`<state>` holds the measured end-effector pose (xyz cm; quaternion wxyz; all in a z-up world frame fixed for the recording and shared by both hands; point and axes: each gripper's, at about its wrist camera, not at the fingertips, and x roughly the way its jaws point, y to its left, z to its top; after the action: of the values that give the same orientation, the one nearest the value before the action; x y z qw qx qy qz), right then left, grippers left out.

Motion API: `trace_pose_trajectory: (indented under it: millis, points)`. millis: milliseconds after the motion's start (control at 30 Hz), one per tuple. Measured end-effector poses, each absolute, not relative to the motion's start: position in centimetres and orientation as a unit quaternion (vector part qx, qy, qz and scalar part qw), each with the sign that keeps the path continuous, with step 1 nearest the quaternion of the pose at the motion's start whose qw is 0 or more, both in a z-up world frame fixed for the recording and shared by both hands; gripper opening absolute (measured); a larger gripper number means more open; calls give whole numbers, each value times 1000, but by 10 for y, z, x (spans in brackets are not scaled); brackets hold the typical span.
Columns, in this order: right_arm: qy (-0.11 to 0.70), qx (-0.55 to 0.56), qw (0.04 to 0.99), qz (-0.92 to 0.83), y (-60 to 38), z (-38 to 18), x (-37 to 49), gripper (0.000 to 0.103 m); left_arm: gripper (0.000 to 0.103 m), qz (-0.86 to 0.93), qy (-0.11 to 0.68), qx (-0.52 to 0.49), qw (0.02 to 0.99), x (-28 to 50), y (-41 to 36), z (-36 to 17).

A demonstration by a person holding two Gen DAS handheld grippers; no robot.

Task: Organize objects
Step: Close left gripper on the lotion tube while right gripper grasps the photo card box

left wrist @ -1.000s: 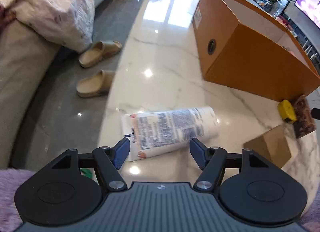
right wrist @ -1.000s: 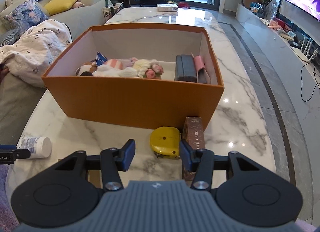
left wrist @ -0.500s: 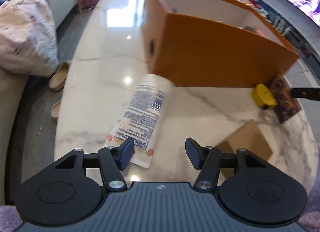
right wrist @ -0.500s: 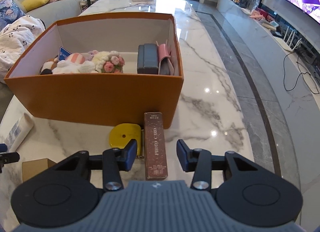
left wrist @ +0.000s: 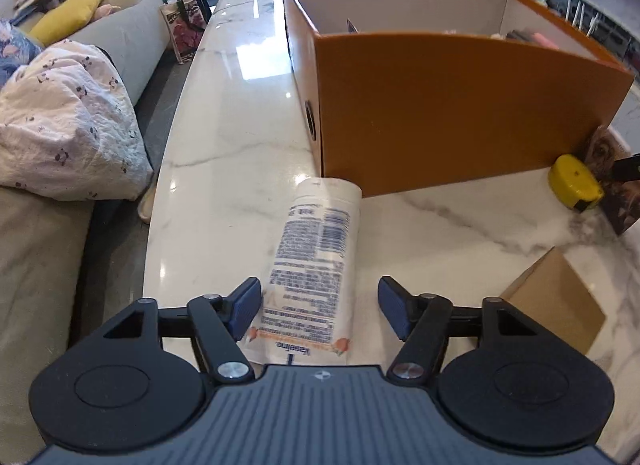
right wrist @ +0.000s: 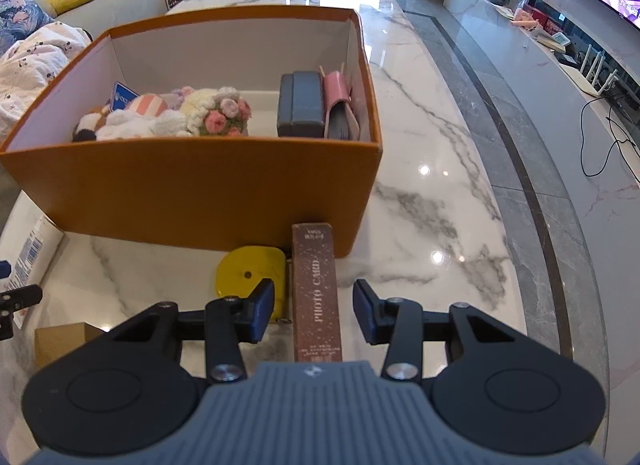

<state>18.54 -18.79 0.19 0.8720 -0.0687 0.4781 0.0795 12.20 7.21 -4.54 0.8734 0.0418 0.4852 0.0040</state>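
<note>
A white lotion tube (left wrist: 312,261) lies lengthwise on the marble table, cap end towards the orange box (left wrist: 440,117). My left gripper (left wrist: 319,311) straddles the tube's flat end. Its jaws are opening and the pads do not press the tube. A brown photo card box (right wrist: 316,289) lies in front of the orange box (right wrist: 192,193), beside a yellow tape measure (right wrist: 252,275). My right gripper (right wrist: 314,315) hangs over the card box, open, with a gap on each side. The tube's edge (right wrist: 30,253) shows at far left in the right wrist view.
The orange box holds plush toys (right wrist: 132,121), knitted flowers (right wrist: 224,117), a dark case (right wrist: 300,105) and a pink wallet (right wrist: 338,105). A small cardboard box (left wrist: 556,301) sits at the table's near edge. A sofa with a blanket (left wrist: 64,125) stands left; floor lies right.
The left gripper swung round: the tube, crosswise before, now runs lengthwise between its jaws, which narrowed and then widened. The right gripper shifted from the tape measure to over the card box.
</note>
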Motion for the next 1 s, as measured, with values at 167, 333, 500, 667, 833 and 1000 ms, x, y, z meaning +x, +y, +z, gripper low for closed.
trace_pose_trajectory:
  millis: [167,333,500,667,833,1000]
  points:
    - [492,-69,864,81,-190,-8,185,39,79,7,489,18,872,122,78,-50]
    - [497,-64,861,85,-191,-11,183,27,63,2,490,6,872,118,82,-49]
    - [494,-60,863,88,-192,-8,177,24,61,9,482,8,876,111,83,-38]
    - [484,-55,869,91,-193,-1,170,24,57,5,453,7,891,104,86,-8]
    - [473,-50,875,93,-195,8,164,24,18,-5,439,-8,898,104,89,12]
    - [472,-41,875,95,-200,11,159,24,13,1,441,5,897,111,87,12]
